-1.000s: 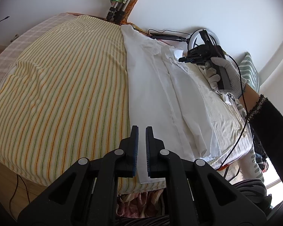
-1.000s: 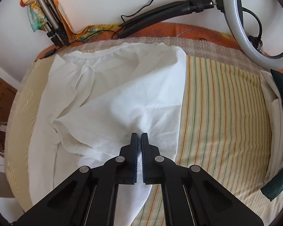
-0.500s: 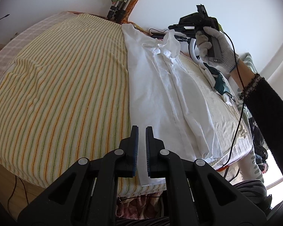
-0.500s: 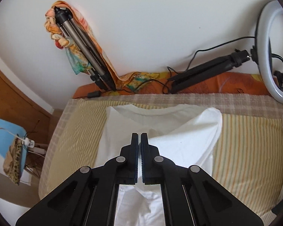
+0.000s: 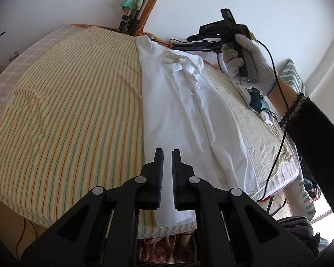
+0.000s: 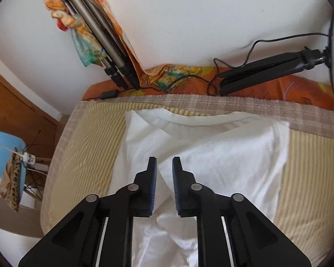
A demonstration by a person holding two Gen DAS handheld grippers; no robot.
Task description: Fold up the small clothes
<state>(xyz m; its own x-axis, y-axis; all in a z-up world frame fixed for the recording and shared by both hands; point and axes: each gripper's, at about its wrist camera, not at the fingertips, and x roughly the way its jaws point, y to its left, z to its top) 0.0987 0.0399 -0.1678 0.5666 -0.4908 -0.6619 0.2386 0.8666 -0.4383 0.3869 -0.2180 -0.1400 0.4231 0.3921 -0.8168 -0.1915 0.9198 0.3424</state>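
Right now I read this as the release at the end of one fold on the white cotton T-shirt (image 5: 171, 102), which lies lengthwise along the right half of the yellow-striped bed cover (image 5: 66, 111), hem at the near edge, collar at the far end. Nearest me in the left wrist view, my left gripper (image 5: 166, 155) hangs over the shirt's near hem with its jaws drawn together and nothing between them; whether its tips touch the cloth I cannot tell. Further off and up to the right, my gloved right hand (image 5: 247, 62) holds the right gripper (image 6: 164, 164) above the collar end. Its jaws have just been opening and now stand apart; shirt cloth shows through the gap, but the pads do not press on it, so I judge the folded-over side panel has been let go. The next move, as I see it, calls for smoothing the rumpled bunch near the collar, then taking hem corners with both grippers to fold the shirt crosswise toward the collar. The left view alone shows the whole length of the shirt, the crumpled patch and the patterned garment (image 5: 257, 103) at the far right. The right view alone shows the open gap, the neat collar band (image 6: 189, 120), and, beyond the bed, the grey folded tripod (image 6: 100, 35) against the wall and the black folded stand (image 6: 262, 66).
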